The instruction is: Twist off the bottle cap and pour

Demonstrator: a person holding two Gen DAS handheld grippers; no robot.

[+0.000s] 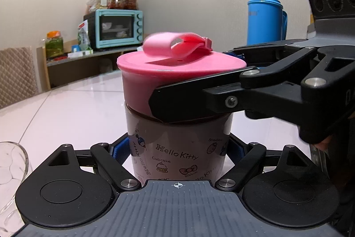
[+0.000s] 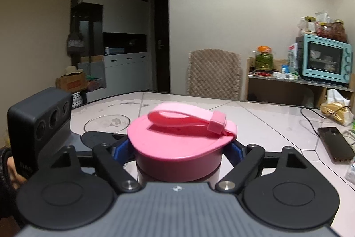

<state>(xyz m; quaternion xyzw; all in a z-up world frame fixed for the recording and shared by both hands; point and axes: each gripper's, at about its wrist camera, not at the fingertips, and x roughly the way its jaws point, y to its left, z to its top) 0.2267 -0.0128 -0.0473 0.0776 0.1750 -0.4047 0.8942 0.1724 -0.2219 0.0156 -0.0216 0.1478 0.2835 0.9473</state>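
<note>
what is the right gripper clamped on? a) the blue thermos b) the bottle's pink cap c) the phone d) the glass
b: the right gripper has its blue pads pressed on either side of the pink cap, while the left gripper holds the bottle body below.

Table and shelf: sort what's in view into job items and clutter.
Job: bottle, pink cap, glass, left gripper, right gripper.
Clutter: blue thermos, toaster oven, jars, phone, chair.
</note>
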